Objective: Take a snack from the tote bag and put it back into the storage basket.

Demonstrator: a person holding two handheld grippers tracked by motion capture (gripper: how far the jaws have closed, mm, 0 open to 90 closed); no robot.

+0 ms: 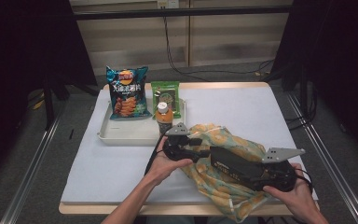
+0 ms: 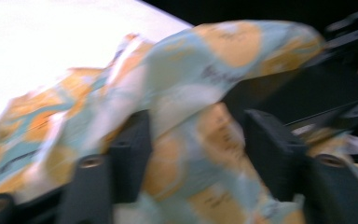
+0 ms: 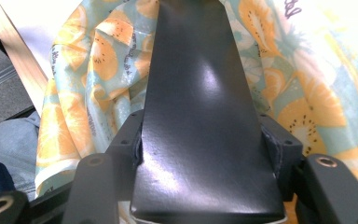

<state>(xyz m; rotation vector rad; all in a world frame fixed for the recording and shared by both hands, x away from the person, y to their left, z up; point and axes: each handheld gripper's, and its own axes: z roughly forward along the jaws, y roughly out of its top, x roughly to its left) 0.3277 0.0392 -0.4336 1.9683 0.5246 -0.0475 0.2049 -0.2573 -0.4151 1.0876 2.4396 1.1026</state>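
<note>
White table (image 1: 98, 163), wooden edge along the near side. On its far left a white tray (image 1: 121, 133) holds a blue chip bag (image 1: 127, 92), upright and leaning back, and just right of it a green snack packet (image 1: 166, 95). A bottle with an orange cap (image 1: 163, 117) stands at the tray's right end, in front of the green packet.

Left gripper (image 1: 200, 154) sits just near of the bottle, held in the left hand (image 1: 168, 161), pointing right into the fruit-print cloth bag (image 1: 223, 186). In the left gripper view its jaws stand apart with a fold of the cloth bag (image 2: 186, 140) lying between them; picture is blurred, so whether the pads touch the cloth is unclear, no firm pinch seen.

Cloth bag lies crumpled on the near right part of the table, its lower end hanging over the near edge.

Right gripper (image 1: 216, 158), in the right hand (image 1: 298, 198), points left and is clamped on a flat black box (image 1: 235, 165) lying over the bag. In the right gripper view the black box (image 3: 205, 116) fills the gap between the jaws, both pads against its sides, the far end reaching into the cloth bag (image 3: 98, 70).
</note>
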